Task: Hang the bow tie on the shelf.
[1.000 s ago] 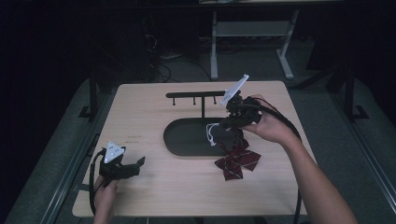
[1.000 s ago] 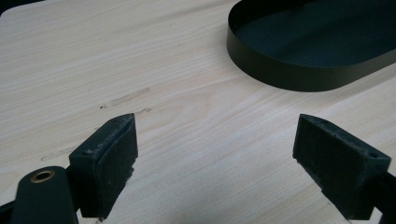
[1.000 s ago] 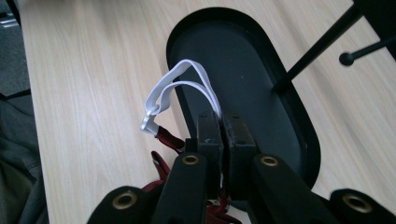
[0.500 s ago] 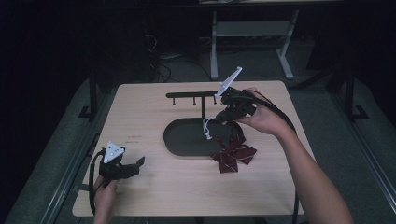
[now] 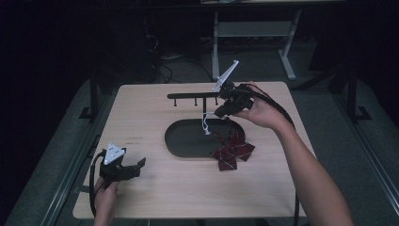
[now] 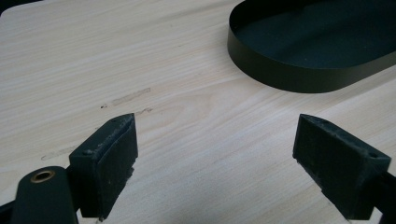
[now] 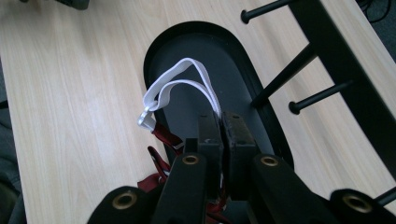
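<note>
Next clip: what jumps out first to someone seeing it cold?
The right gripper, raised beside the black peg rack, is shut on a white strap, with a dark red bow hanging from it to the right end of the oval tray. The left gripper rests open near the table's front left corner.

High view is dim overall: the pale wooden table [image 5: 155, 117] is the one lit patch and the room around it drops to near black, with soft, short shadows and slight softness across the frame. Both gripper views are brighter and evenly lit, wood grain crisp, no hard glare; the black tray [image 6: 299, 70] shows a faint sheen on its wall. Near-lens jaws go slightly soft in the left gripper view, and the straight rack bars [image 7: 299, 60] splay toward the edges in the right gripper view, wide-angle stretch.
</note>
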Demonstrator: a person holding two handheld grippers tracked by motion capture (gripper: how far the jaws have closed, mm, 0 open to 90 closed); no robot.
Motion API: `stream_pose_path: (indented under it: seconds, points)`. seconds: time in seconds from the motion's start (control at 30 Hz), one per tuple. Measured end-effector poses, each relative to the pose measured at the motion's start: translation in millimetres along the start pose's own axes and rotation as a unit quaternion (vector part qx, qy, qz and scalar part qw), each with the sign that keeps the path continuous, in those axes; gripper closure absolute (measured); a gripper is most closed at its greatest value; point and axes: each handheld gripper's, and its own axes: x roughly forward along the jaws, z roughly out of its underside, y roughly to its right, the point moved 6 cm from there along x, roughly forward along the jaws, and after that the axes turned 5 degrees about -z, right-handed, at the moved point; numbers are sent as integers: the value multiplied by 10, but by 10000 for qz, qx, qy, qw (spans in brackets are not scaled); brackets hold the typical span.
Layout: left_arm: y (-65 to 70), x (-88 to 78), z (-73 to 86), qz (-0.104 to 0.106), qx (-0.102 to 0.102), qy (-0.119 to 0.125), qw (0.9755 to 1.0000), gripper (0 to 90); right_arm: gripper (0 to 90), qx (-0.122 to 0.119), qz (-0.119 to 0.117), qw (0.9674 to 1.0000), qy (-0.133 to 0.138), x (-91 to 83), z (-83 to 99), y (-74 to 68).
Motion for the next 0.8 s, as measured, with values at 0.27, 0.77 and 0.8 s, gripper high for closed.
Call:
stream_pose_path:
  seconds: [0.27, 0.77, 0.8]
  points:
    - [-6, -3, -1, -7, -35, 1, 10000, 135, 868, -2, 51, 10000, -46, -20, -87, 82]
    - [-2, 5, -4, 13, -41, -2, 10000, 135, 868, 138, 86, 9998, -89, -11, -170, 211]
    - [-2, 6, -4, 15, -46, 3, 10000, 136, 867, 147, 94, 9998, -112, -10, -174, 226]
